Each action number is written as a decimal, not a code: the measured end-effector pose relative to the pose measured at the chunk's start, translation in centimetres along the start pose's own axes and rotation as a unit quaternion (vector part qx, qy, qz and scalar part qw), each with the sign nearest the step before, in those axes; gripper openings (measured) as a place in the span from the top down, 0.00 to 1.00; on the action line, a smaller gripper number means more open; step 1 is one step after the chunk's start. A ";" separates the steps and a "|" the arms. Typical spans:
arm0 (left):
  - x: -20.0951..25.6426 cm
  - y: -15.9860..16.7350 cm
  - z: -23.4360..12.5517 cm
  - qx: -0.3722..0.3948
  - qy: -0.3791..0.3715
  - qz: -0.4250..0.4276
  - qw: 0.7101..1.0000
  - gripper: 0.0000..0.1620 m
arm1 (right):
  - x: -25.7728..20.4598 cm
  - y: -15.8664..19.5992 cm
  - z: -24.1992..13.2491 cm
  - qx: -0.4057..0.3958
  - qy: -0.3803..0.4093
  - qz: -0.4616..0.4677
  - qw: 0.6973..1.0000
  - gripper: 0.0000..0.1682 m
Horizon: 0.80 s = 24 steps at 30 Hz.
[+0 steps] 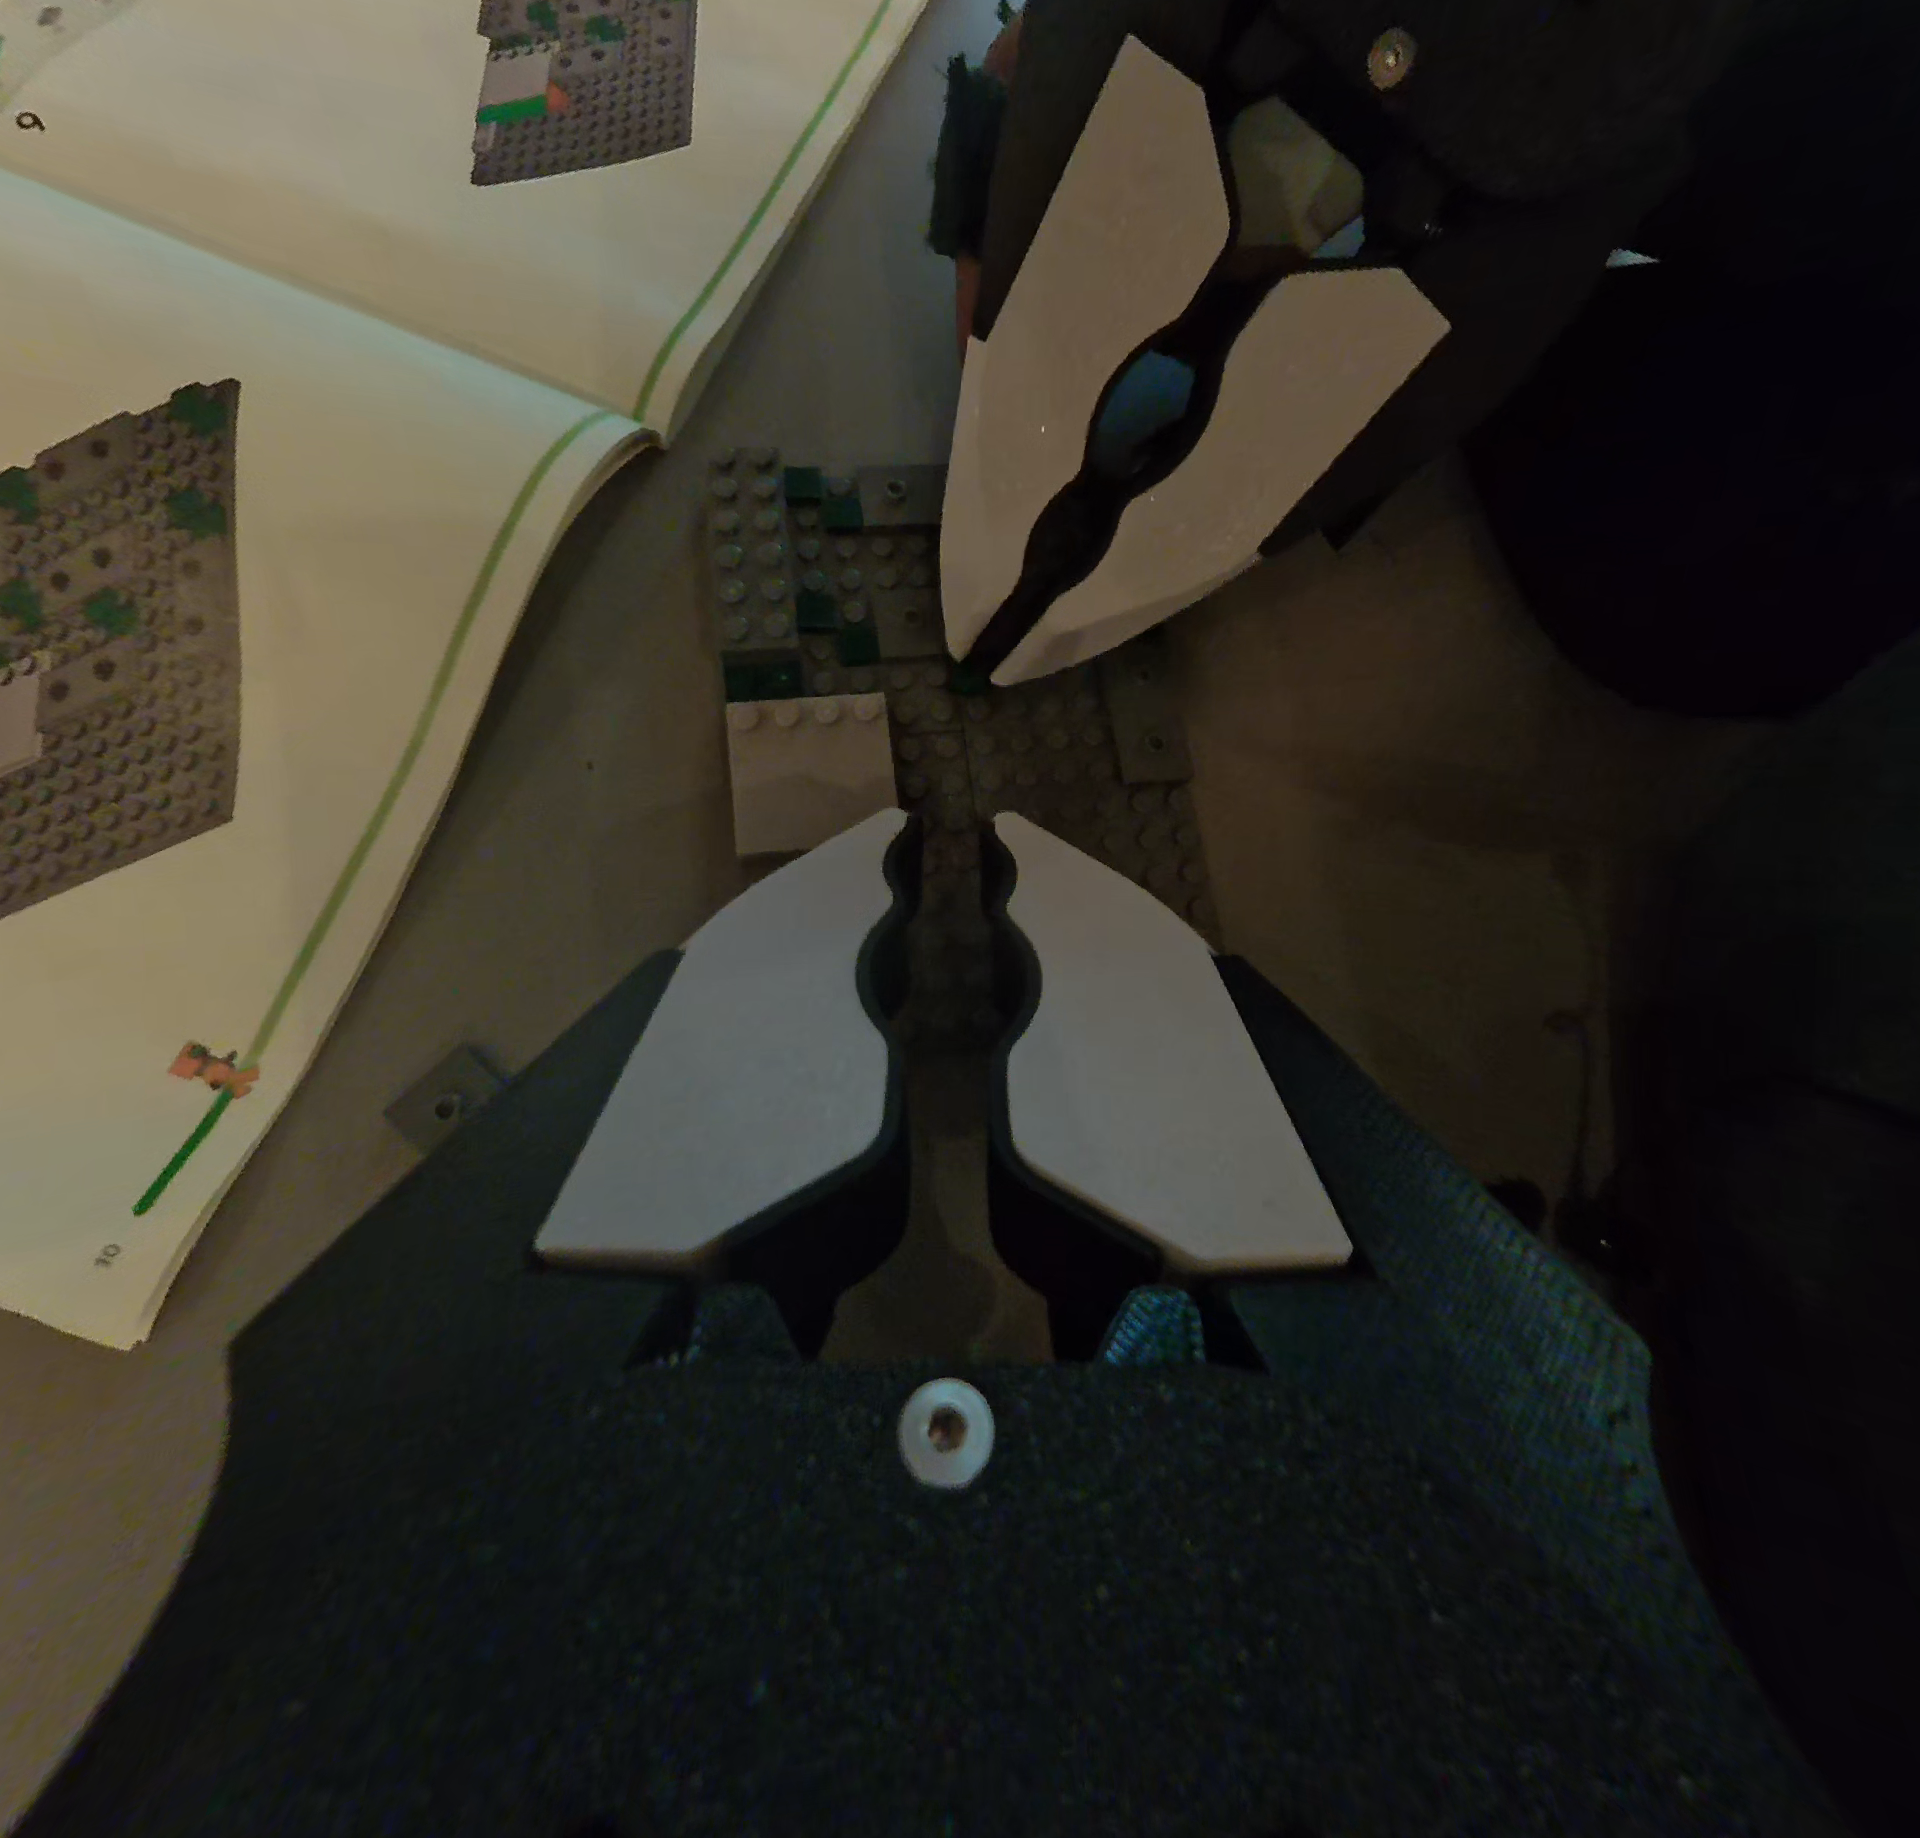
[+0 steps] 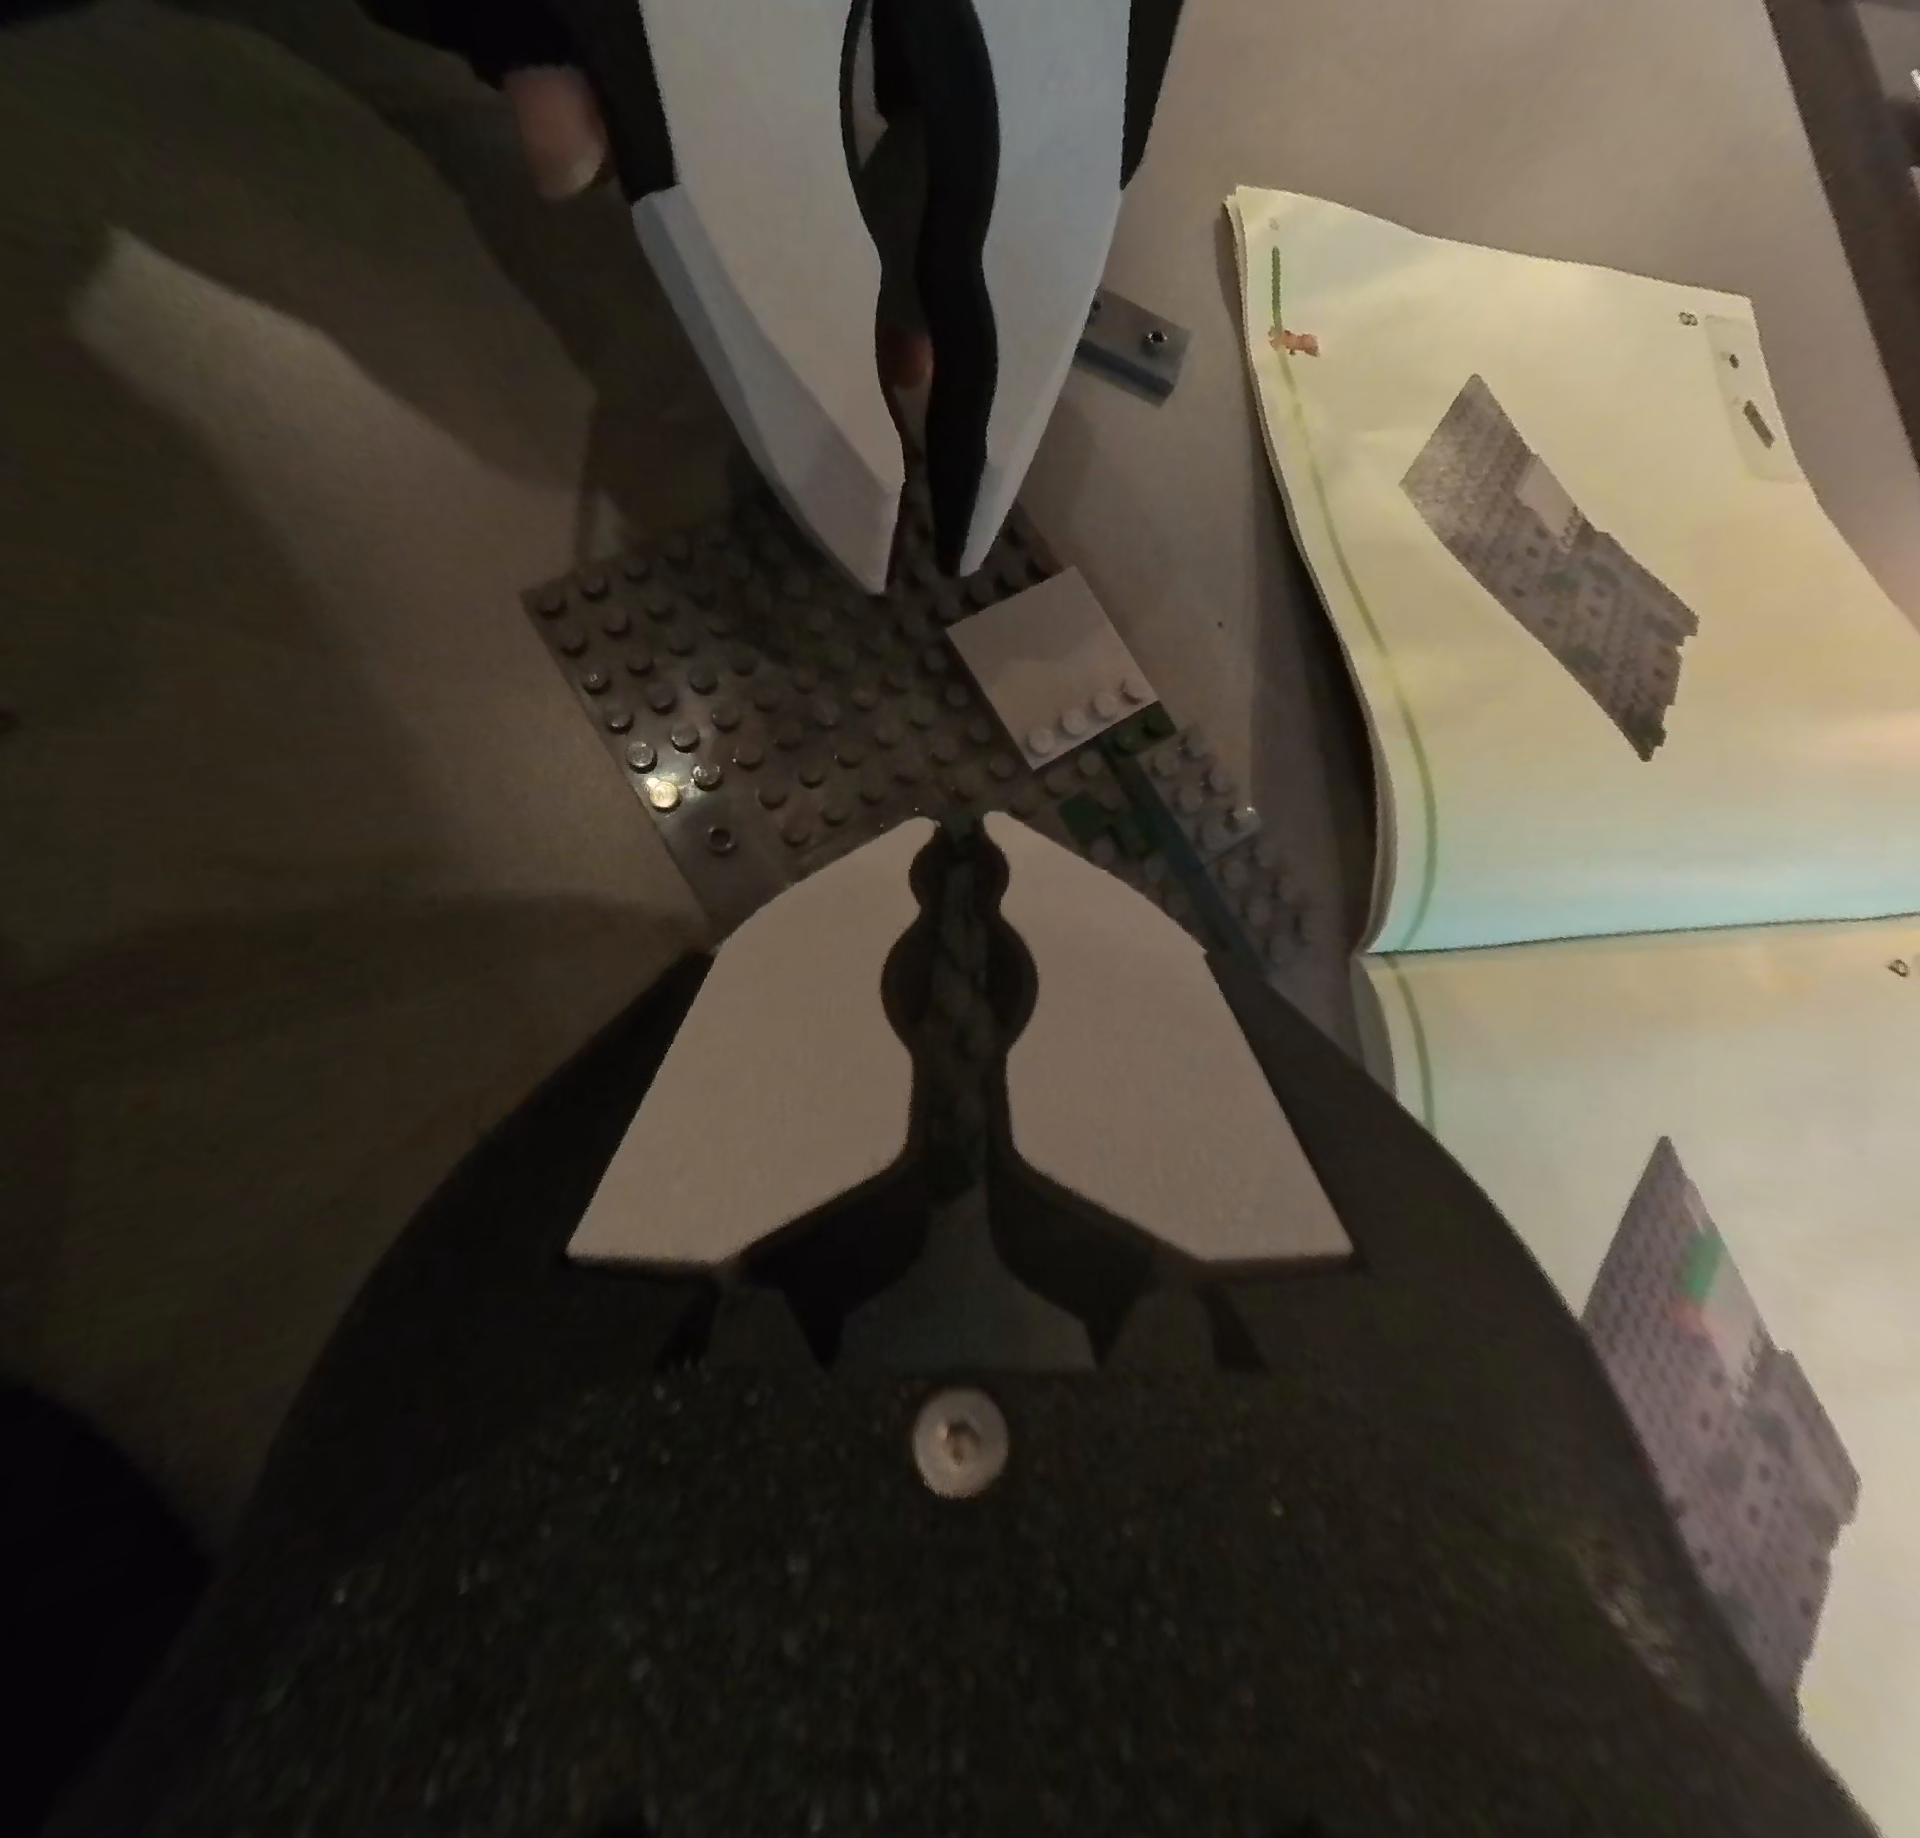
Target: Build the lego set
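Observation:
A dark grey studded baseplate point(image 1: 940, 749) point(image 2: 727, 687) lies flat on the table. It carries a white smooth-topped piece point(image 1: 805, 760) point(image 2: 1049, 666) and several dark green and grey pieces point(image 1: 821, 562) point(image 2: 1132, 801) along one side. My right gripper point(image 2: 961, 830) comes in from the upper right in the left wrist view point(image 1: 977, 668). It is shut on a small dark green piece point(image 1: 971, 684) and holds it against the plate's studs. My left gripper point(image 1: 951, 824) point(image 2: 928, 560) has its jaws nearly together, empty, with the tips down at the plate's edge.
An open instruction booklet point(image 1: 343, 500) point(image 2: 1558, 645) lies beside the baseplate. A loose grey plate point(image 1: 447, 1105) point(image 2: 1135, 346) lies on the table near the left gripper. A person's fingers point(image 2: 561, 126) show behind the left gripper. Dark objects point(image 1: 977, 157) sit beyond the plate. Spacing between my two grippers at the tips: around 4 cm.

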State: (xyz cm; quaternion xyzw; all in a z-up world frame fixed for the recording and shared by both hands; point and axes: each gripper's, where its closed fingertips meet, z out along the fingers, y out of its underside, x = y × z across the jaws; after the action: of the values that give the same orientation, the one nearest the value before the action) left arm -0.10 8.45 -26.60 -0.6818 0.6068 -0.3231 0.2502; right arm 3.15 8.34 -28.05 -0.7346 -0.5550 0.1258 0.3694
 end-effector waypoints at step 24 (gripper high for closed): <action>0.2 0.1 -0.2 0.003 0.005 0.008 1.000 0.93 | -0.1 -0.2 -0.4 0.011 -0.050 0.016 0.999 0.95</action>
State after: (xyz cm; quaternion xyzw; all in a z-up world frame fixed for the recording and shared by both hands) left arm -0.32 8.23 -26.53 -0.6743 0.6126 -0.3260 0.2523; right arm 3.17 8.09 -27.67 -0.7321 -0.5595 0.1749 0.3470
